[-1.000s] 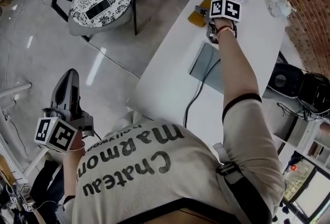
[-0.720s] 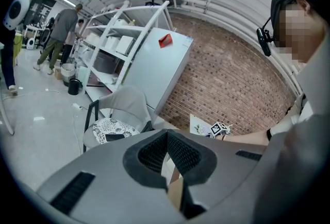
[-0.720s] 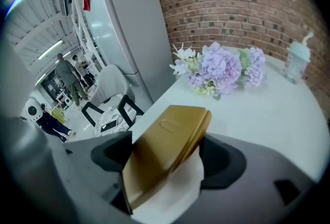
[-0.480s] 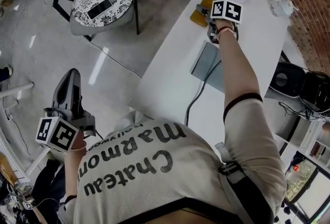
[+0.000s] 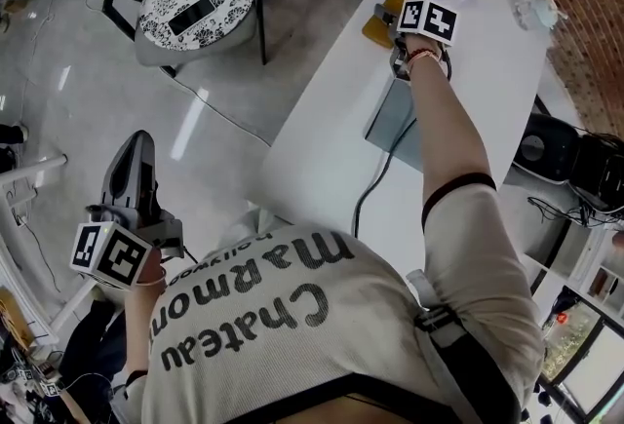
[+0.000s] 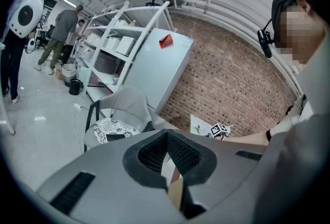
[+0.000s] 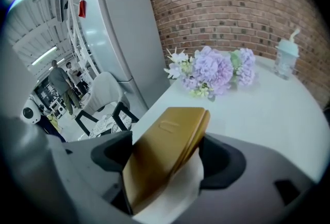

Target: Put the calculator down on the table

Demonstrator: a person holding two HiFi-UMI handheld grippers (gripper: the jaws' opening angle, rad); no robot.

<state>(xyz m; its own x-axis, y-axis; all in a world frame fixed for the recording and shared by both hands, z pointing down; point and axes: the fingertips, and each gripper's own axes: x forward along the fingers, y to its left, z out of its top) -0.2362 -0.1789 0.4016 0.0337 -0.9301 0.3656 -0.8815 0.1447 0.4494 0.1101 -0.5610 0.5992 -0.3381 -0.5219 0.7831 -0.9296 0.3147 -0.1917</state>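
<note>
Gold calculator — aslant over white table

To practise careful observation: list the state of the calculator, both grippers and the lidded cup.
right gripper: jaws apart, calculator between them
calculator: tilted, not flat on the table
left gripper: shut, empty
lidded cup: upright, lid on

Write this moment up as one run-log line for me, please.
step: placing calculator | right claw: calculator between jaws, tilted over table, grip unclear | left claw: shut, empty
</note>
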